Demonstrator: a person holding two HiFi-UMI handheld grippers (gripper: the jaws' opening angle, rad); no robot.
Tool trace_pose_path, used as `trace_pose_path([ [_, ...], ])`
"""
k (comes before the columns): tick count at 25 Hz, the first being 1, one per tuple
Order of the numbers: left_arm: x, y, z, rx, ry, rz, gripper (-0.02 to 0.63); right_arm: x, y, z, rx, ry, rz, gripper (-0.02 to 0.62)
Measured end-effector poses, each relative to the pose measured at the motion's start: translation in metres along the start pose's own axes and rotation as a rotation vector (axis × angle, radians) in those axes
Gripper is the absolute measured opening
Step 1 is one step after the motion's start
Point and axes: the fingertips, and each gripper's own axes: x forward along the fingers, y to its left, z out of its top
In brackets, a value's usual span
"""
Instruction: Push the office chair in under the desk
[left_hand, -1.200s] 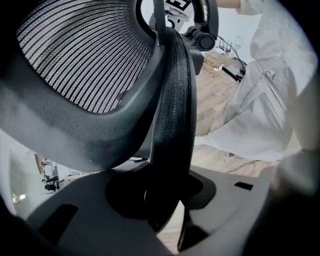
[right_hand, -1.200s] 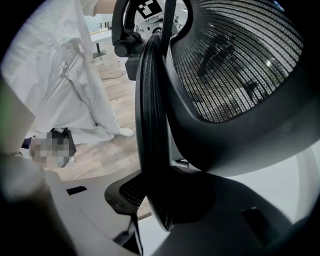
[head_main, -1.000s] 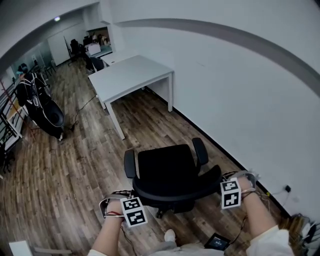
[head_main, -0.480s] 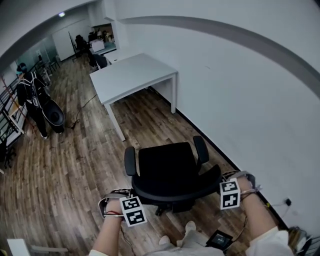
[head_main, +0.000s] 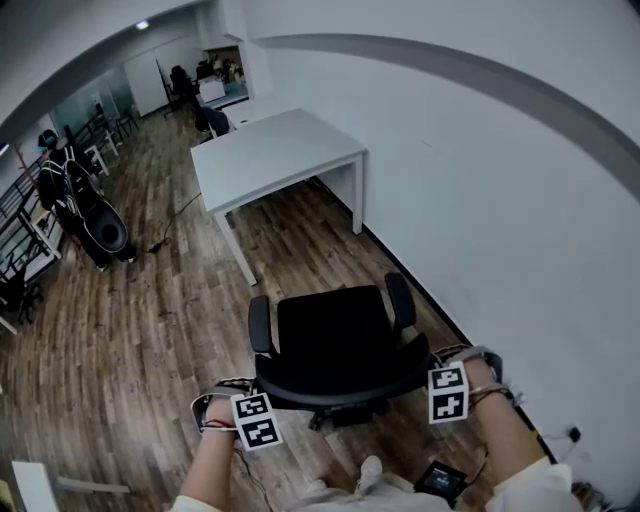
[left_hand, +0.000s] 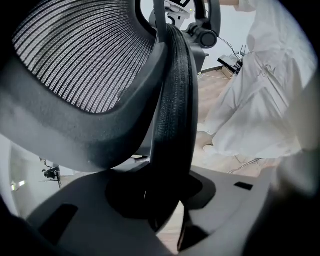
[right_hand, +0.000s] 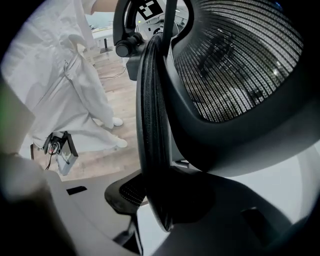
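Both side edges of the chair backrest (head_main: 340, 385) are clamped by the partly open left tongs (left_hand: 165, 200) and right tongs (right_hand: 155, 200).

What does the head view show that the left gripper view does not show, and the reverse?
Only the head view: the white desk, some way ahead of the office chair, and the chair's seat and both armrests. Only the left gripper view: the backrest mesh close up, and its rim clamped between the left gripper's jaws. Both: the chair and the wooden floor.
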Motion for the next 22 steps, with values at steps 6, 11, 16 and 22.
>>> trace_pose_path([
  [6, 0.004, 0.012, 0.013, -0.025, 0.011, 0.002, 0.13, 0.005, -0.02, -0.013, -0.03, -0.021, -0.006, 0.138],
  [11, 0.008, 0.026, 0.022, -0.038, 0.013, 0.008, 0.13, 0.01, -0.038, -0.023, -0.043, -0.022, -0.014, 0.138],
  [16, 0.013, 0.04, 0.031, -0.044, 0.012, 0.003, 0.13, 0.015, -0.054, -0.032, -0.05, -0.02, -0.013, 0.138],
  [22, 0.017, 0.057, 0.037, -0.048, 0.008, 0.011, 0.13, 0.022, -0.074, -0.037, -0.051, -0.017, -0.022, 0.138],
])
